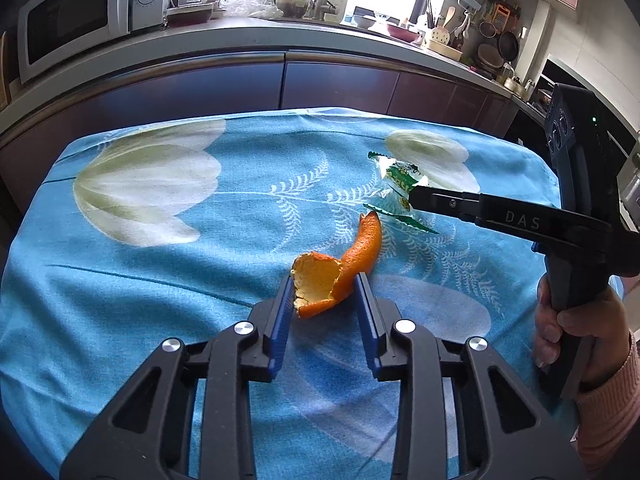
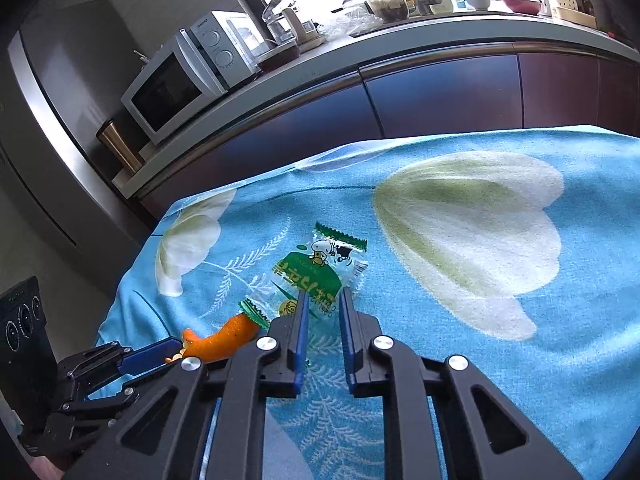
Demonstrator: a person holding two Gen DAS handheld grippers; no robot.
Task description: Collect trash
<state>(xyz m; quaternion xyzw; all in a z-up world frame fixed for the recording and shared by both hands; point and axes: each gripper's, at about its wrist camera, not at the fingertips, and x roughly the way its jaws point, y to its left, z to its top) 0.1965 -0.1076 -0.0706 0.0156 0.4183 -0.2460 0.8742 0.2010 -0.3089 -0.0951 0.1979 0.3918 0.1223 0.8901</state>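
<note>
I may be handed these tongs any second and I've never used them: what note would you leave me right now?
Left tongs: closed around the orange peel, which lies on the blue tablecloth.
Right tongs: pinching the near end of the green snack wrapper, also on the cloth.
Done: both pieces gripped, neither lifted.
Left: lift both and drop them in a bin; none is in view.

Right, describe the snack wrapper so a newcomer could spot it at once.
Start at the table under the blue tulip-print cloth. Near its middle, the snack wrapper lies flat, pinched at its near end by the right gripper. It is clear plastic with green printing and zigzag ends, unlike the curled orange peel touching its corner.
</note>
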